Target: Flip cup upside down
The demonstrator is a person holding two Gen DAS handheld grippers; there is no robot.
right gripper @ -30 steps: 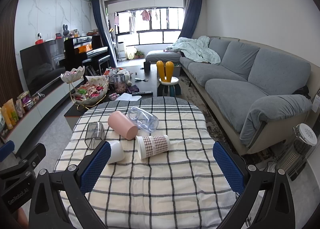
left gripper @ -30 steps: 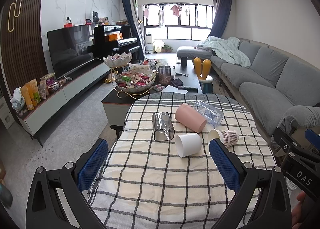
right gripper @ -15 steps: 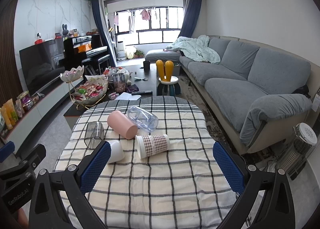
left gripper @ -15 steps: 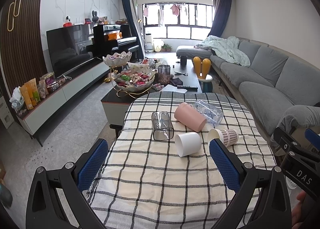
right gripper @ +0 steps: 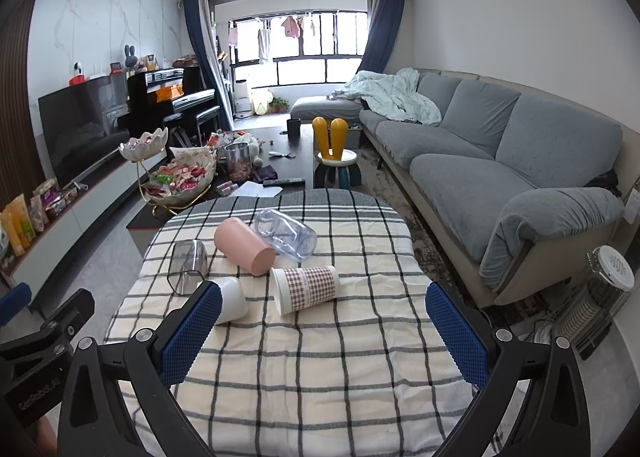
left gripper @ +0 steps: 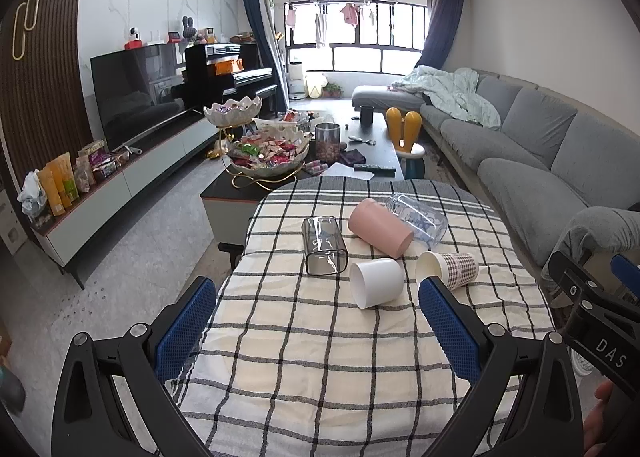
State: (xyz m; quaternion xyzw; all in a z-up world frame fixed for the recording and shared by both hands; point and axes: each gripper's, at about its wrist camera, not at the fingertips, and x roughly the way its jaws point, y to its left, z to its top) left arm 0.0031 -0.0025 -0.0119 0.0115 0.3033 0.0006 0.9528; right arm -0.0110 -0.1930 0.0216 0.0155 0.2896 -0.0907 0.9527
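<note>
Several cups lie on their sides on the checked tablecloth (left gripper: 304,341): a smoky clear cup (left gripper: 323,245), a pink cup (left gripper: 379,227), a clear printed cup (left gripper: 418,218), a white cup (left gripper: 377,282) and a plaid paper cup (left gripper: 448,270). In the right wrist view they show as smoky (right gripper: 189,266), pink (right gripper: 244,245), clear (right gripper: 285,234), white (right gripper: 232,299) and plaid (right gripper: 306,289). My left gripper (left gripper: 316,317) is open and empty, short of the cups. My right gripper (right gripper: 324,317) is open and empty, just short of the plaid cup.
A coffee table (left gripper: 248,197) with a snack bowl (left gripper: 268,155) stands beyond the far table edge. A grey sofa (right gripper: 500,161) runs along the right. A small heater (right gripper: 596,297) stands on the floor at right. A TV unit (left gripper: 132,173) is at left.
Both views have crept very slightly toward the cups. The cups lie as before and both grippers stay open.
</note>
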